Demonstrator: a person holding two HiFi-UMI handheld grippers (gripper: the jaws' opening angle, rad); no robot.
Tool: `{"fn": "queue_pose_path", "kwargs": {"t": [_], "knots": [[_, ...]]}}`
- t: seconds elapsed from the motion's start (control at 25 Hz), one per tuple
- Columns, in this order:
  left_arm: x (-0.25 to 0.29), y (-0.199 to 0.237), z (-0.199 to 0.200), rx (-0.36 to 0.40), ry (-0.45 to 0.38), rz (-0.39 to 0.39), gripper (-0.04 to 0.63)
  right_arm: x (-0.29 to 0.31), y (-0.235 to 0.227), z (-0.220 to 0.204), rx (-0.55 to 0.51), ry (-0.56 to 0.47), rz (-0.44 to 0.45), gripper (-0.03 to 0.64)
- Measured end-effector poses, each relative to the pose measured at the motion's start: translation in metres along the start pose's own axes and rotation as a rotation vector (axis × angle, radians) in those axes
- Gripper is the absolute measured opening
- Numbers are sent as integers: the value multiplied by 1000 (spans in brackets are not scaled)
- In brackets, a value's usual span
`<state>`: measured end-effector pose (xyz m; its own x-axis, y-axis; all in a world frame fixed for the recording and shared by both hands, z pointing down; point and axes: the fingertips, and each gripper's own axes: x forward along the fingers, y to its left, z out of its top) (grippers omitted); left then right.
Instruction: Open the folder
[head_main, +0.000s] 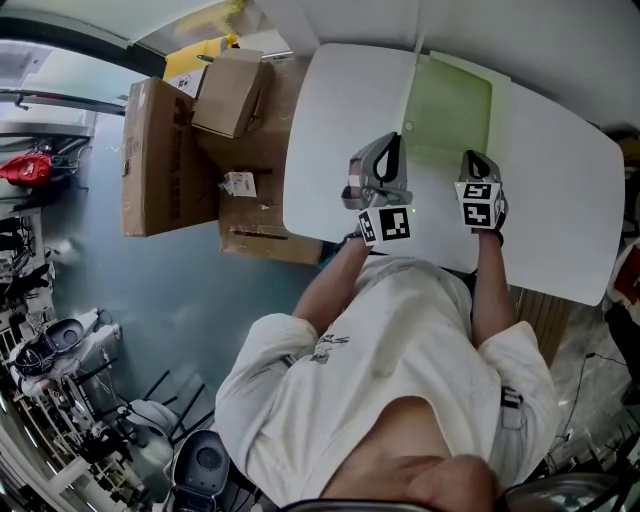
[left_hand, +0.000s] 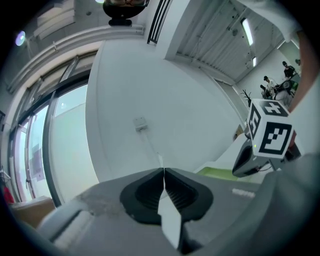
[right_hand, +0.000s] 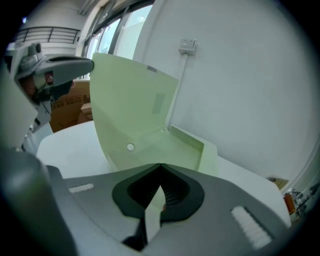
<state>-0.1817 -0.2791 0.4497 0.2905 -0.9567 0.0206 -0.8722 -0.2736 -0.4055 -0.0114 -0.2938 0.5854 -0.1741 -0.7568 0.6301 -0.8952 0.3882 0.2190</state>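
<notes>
A pale green folder lies at the far side of the white table, near the wall. In the right gripper view its cover stands up steeply over the base, with a round snap low on the cover. My left gripper is shut at the cover's left edge; a thin pale sliver of that edge shows at its jaw tips. My right gripper sits at the folder's near right, shut, with nothing between its jaws and the folder just ahead of them.
Several cardboard boxes stand on the floor left of the table. A white wall with a socket and cable rises right behind the folder. The person's body is close to the table's near edge.
</notes>
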Motion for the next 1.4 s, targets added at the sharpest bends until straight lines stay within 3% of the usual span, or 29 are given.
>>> {"fn": "queue_pose_path", "kwargs": {"t": [0.32, 0.88, 1.16, 1.4], "knots": [[-5, 33, -24, -17, 27, 25, 19, 15, 85, 33, 56, -37, 151, 0], [-8, 83, -79, -13, 109, 91, 59, 41, 116, 10, 24, 31, 131, 0], [-8, 100, -118, 25, 178, 123, 84, 39, 117, 15, 48, 17, 114, 1], [-4, 113, -144, 10, 224, 147, 105, 43, 112, 11, 45, 13, 97, 0]]}}
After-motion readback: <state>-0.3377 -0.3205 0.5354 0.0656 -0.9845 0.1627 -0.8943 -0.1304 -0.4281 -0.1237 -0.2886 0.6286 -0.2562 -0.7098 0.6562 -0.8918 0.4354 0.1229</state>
